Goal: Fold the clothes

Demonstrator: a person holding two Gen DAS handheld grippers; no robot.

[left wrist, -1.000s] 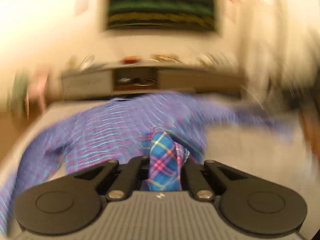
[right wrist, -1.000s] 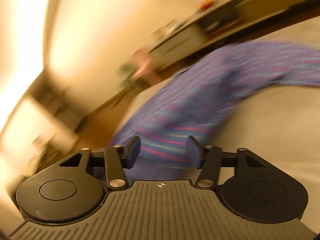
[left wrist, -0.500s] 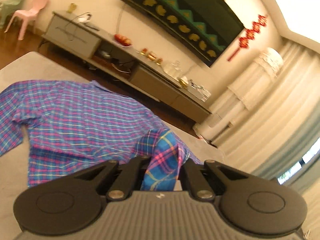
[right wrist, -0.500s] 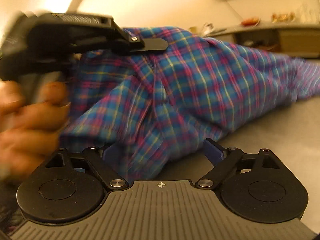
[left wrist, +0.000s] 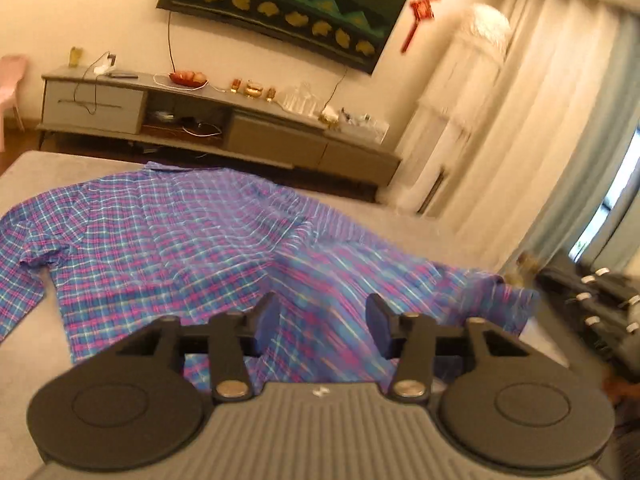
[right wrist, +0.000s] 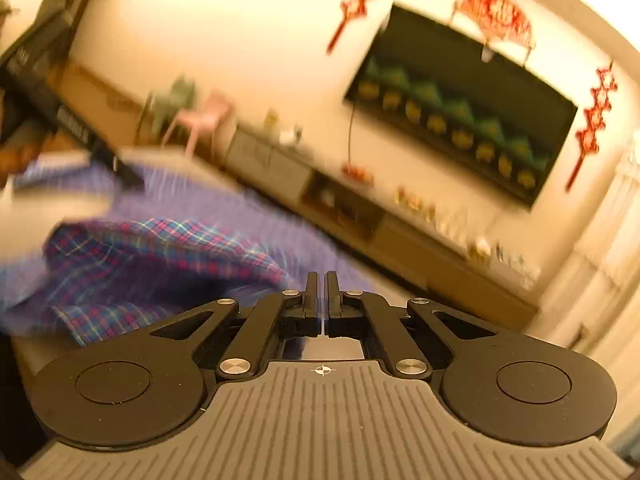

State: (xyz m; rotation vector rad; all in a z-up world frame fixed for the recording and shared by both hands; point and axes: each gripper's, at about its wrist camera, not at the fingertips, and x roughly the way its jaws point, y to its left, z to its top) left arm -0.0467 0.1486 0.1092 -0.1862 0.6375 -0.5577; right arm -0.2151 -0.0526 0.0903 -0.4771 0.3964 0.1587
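Now left gripper jaws are opening over the plaid shirt; right gripper closed, empty.

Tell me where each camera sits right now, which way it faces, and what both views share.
Left wrist: rides the left hand-held gripper, whose jaws are opening, looking down across the plaid shirt toward the TV cabinet.
Right wrist: rides the right hand-held gripper, jaws shut on nothing, tilted, facing the wall-mounted TV; blurred shirt lower left.
Shared: shirt, TV, cabinet; no hand is clearly visible.
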